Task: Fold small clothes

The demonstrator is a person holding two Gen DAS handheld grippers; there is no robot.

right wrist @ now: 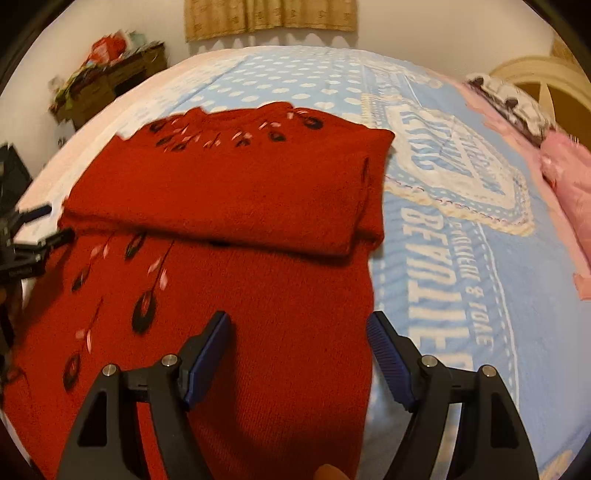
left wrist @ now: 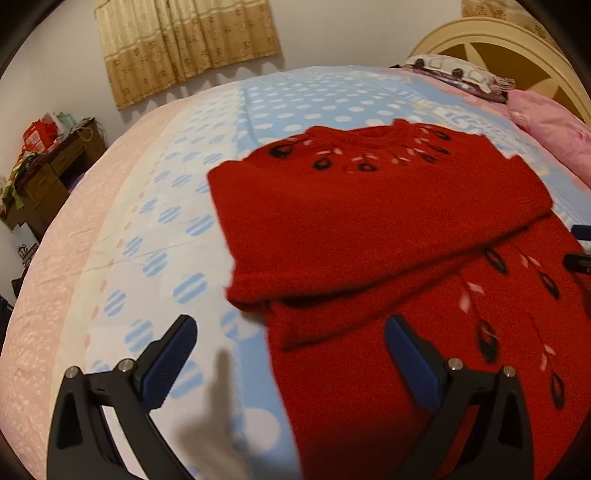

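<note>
A red knitted sweater with black and pink leaf embroidery lies on the bed, its sleeves folded across the chest. It also shows in the right wrist view. My left gripper is open and empty, hovering over the sweater's lower left edge. My right gripper is open and empty above the sweater's lower right edge. The right gripper's fingertips show at the right edge of the left wrist view. The left gripper shows at the left edge of the right wrist view.
The bed has a blue and white dotted cover with a pink border. Pink pillows and a curved headboard lie at the far right. A cluttered wooden desk stands at the left. Curtains hang on the far wall.
</note>
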